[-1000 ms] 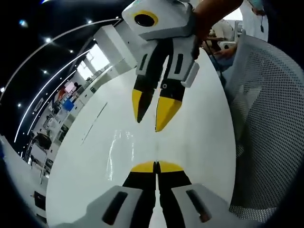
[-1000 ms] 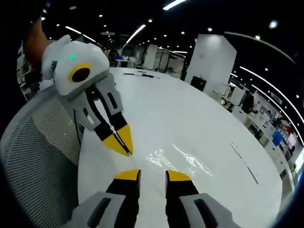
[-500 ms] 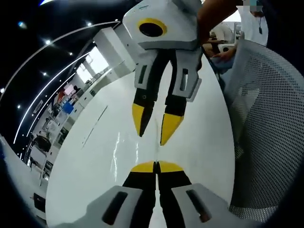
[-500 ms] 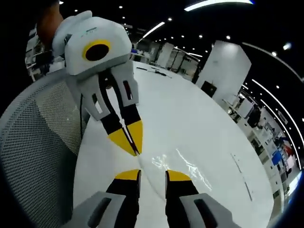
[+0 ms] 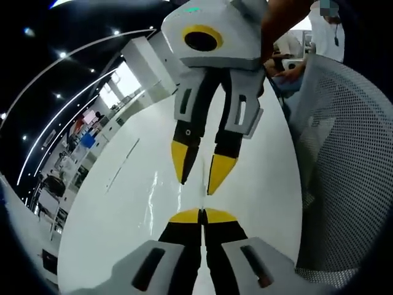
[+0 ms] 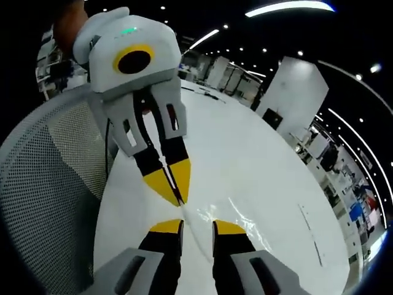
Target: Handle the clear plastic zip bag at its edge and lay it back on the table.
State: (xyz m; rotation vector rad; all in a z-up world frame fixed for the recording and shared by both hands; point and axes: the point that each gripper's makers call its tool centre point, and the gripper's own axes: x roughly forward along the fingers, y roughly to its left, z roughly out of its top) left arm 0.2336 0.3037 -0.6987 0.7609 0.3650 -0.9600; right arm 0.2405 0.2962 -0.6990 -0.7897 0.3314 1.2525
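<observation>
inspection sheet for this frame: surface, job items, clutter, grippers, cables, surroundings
Surface: white table, glossy, with light glare.
Job's things: clear plastic zip bag on the table ahead of the right gripper's jaws, faint and hard to trace; its near edge seems to run between both grippers' tips.
Clutter: thin dark items at the table's far end, too small to identify.
Grippers: left gripper jaws together, apparently pinching the bag edge; right gripper jaws apart.
Cables: nothing seen.
Surroundings: grey mesh chair back beside the table; open office with ceiling light strips, a white column, and people in the background.
</observation>
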